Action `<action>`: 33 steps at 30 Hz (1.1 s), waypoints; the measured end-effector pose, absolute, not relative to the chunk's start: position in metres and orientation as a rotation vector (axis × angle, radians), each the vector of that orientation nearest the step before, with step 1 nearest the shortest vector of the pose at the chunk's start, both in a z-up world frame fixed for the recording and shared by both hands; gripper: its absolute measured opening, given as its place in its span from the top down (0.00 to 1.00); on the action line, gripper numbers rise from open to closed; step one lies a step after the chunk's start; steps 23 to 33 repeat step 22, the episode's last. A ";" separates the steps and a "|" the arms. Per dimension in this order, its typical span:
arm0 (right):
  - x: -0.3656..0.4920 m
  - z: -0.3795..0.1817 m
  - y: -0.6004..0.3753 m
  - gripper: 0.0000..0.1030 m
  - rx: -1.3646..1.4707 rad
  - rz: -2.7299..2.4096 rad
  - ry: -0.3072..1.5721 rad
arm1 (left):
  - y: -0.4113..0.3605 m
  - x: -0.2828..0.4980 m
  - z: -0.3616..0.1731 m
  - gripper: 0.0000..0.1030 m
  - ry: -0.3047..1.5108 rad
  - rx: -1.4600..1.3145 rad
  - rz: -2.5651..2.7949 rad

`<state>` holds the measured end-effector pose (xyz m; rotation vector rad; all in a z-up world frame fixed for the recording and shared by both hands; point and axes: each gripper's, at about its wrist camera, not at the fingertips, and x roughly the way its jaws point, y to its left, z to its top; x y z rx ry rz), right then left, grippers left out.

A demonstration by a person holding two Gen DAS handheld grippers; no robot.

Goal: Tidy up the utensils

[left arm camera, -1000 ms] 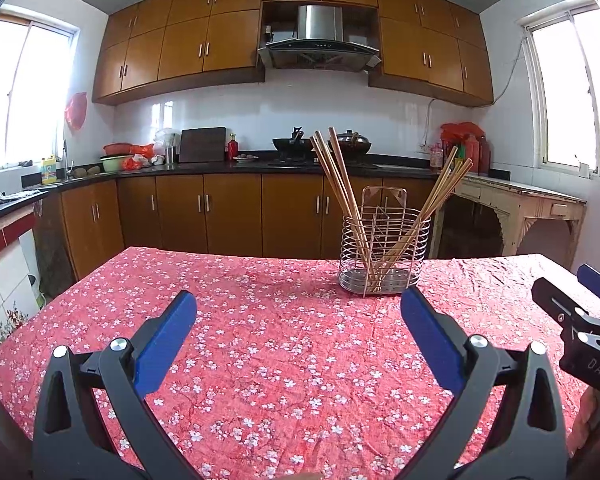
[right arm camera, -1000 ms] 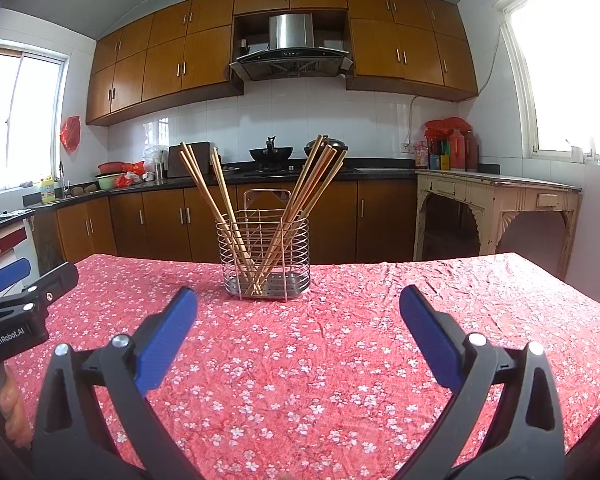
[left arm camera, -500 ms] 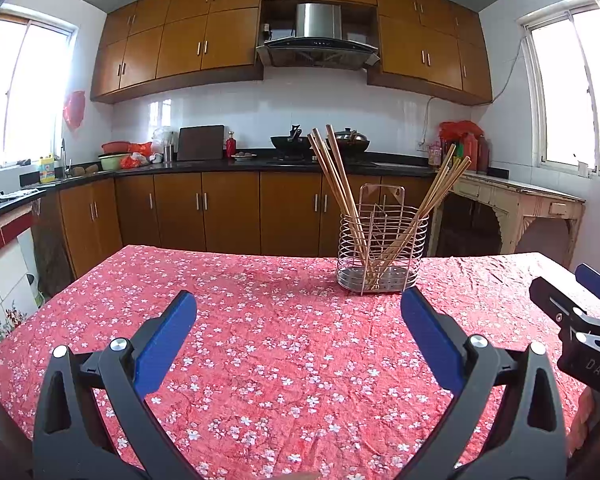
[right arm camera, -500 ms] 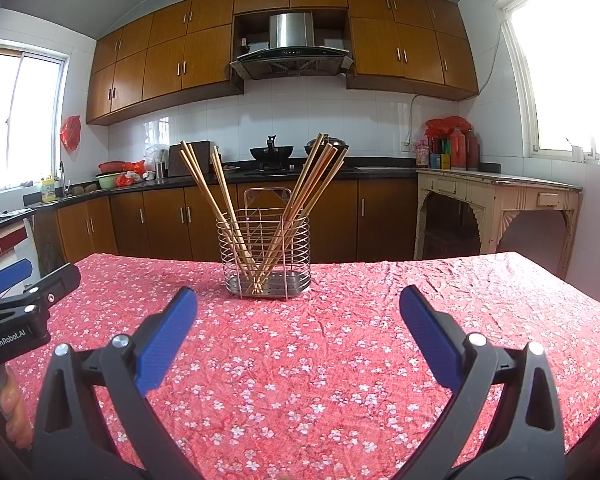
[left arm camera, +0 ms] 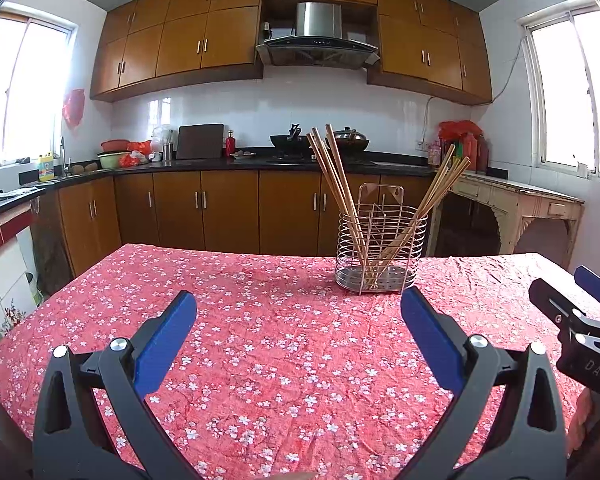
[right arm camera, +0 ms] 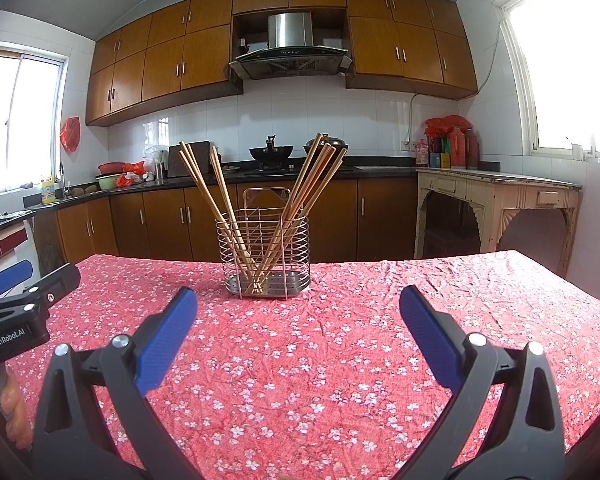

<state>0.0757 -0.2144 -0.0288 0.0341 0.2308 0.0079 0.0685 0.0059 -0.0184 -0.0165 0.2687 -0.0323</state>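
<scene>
Here, the left gripper (left arm camera: 298, 312), a black two-finger clamp with blue pads, hangs above the table with its fingers spread wide apart and nothing between them. The right gripper (right arm camera: 298, 306), of the same black-and-blue build, is likewise spread wide and holds nothing. Each tool appears at the edge of the other's view: the right one at the right border of the left wrist view, the left one at the left border of the right wrist view, side by side and apart.

Beneath both lies the red tablecloth with small white flowers (left arm camera: 284, 344), which covers the table. Ahead of the fingers, well apart from them and toward the far side of the cloth, stands the silver wire utensil basket with a perforated metal base (right arm camera: 266, 256). It stands upright. Inside it are the light wooden chopsticks (right arm camera: 216, 204), in two bunches that lean outward to left and right and cross low in the basket.

Beyond the table run the brown wooden kitchen cabinets (right arm camera: 180, 216) under a dark countertop, with a black wok (right arm camera: 271, 153) on the stove and a steel range hood (right arm camera: 290, 46) above. A pale, worn side table (right arm camera: 496, 196) stands at the right wall.
</scene>
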 end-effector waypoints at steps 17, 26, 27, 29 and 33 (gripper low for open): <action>0.075 -0.030 -0.215 0.04 0.037 0.007 0.230 | 0.005 0.068 -0.018 0.02 0.269 -0.014 -0.026; 0.074 -0.032 -0.215 0.04 0.037 0.005 0.227 | 0.005 0.068 -0.017 0.02 0.273 -0.022 -0.035; 0.074 -0.032 -0.215 0.04 0.037 0.005 0.227 | 0.005 0.068 -0.017 0.02 0.273 -0.022 -0.035; 0.074 -0.032 -0.215 0.04 0.037 0.005 0.227 | 0.005 0.068 -0.017 0.02 0.273 -0.022 -0.035; 0.074 -0.032 -0.215 0.04 0.037 0.005 0.227 | 0.005 0.068 -0.017 0.02 0.273 -0.022 -0.035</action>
